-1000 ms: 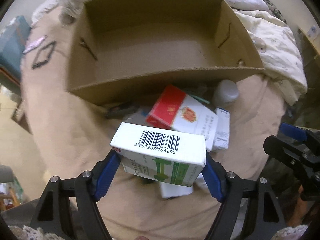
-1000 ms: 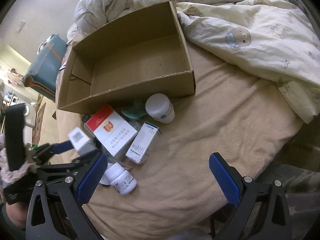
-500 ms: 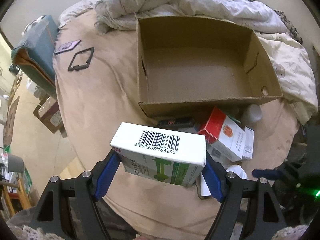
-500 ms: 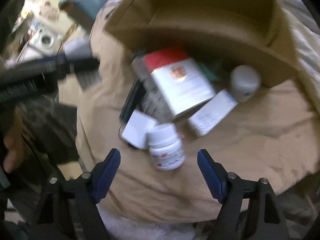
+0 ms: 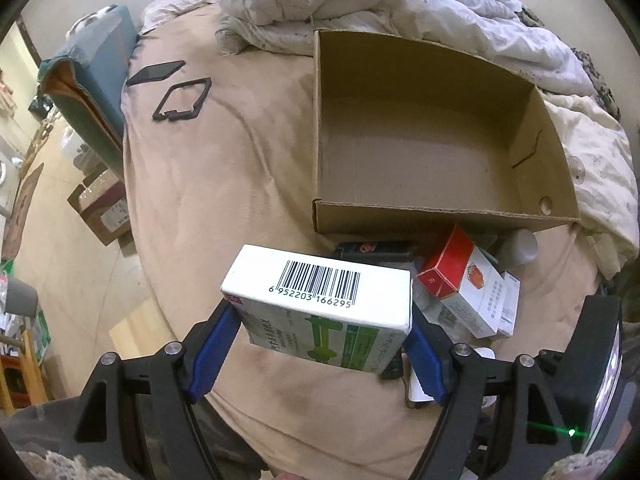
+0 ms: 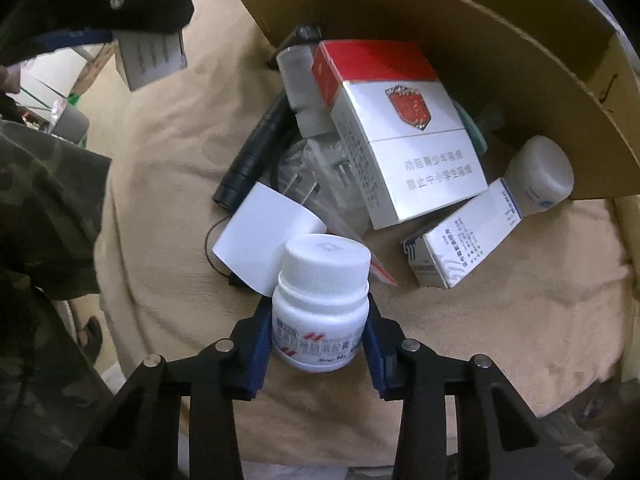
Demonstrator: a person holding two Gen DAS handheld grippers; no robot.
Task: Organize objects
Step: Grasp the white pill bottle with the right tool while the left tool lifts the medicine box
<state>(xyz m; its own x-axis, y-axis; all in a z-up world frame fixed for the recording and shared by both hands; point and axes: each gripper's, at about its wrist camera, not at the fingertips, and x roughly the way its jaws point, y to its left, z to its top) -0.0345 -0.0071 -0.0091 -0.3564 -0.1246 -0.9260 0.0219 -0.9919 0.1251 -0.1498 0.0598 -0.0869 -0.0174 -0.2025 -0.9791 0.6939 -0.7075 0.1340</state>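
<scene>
My left gripper point(image 5: 320, 320) is shut on a white and green box point(image 5: 320, 284) with a barcode, held above the beige bed in front of the empty cardboard box point(image 5: 440, 220). In the right wrist view my right gripper point(image 6: 318, 320) points steeply down. Its jaws are closing, and the blue pads touch both sides of a white pill bottle point(image 6: 324, 280). Behind the bottle lie a white card point(image 6: 264, 240), a black flashlight point(image 6: 256, 152), a red and white pack point(image 6: 400, 140), a small blue and white box point(image 6: 460, 240) and a white jar point(image 6: 540, 176), all against the cardboard box point(image 6: 480, 40).
A crumpled duvet point(image 5: 400, 8) lies behind and to the right of the cardboard box. A phone point(image 5: 156, 72) and a black frame point(image 5: 184, 98) lie at the far left of the bed, beside a teal bag point(image 5: 92, 68). A camouflage sleeve point(image 6: 40, 240) fills the left.
My right gripper came down over the pile, and its wide-open jaws narrowed onto the pill bottle. The left gripper drew back and up with its box, still gripped.
</scene>
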